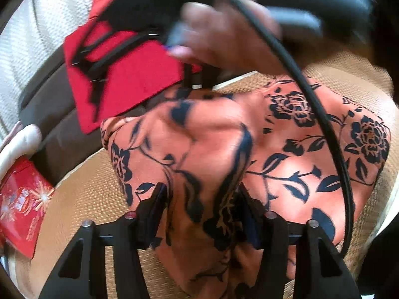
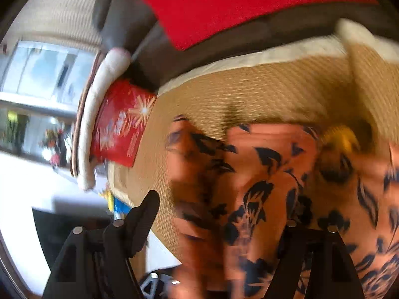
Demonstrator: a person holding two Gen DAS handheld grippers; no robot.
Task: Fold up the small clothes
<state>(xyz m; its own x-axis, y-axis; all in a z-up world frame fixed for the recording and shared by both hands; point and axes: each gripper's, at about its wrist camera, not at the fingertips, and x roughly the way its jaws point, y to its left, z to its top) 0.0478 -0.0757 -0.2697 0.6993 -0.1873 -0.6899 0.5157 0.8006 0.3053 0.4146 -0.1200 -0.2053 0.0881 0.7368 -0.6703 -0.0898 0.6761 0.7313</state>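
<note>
Bunching between the fingers of the left gripper (image 1: 202, 209), the orange floral garment (image 1: 286, 149) is lying rumpled on the woven mat (image 1: 82, 194), a ridge of it pinched there; it is looking thin, light and floppy, likely sagging wherever unsupported, so hems or corners seem the best hold; the right gripper (image 2: 222, 214) is standing spread over blurred cloth, gripping nothing I can make out.

Orange garment (image 1: 286, 149) with black rose print; tan woven mat (image 2: 249, 92); red cloth (image 1: 129, 74).
</note>
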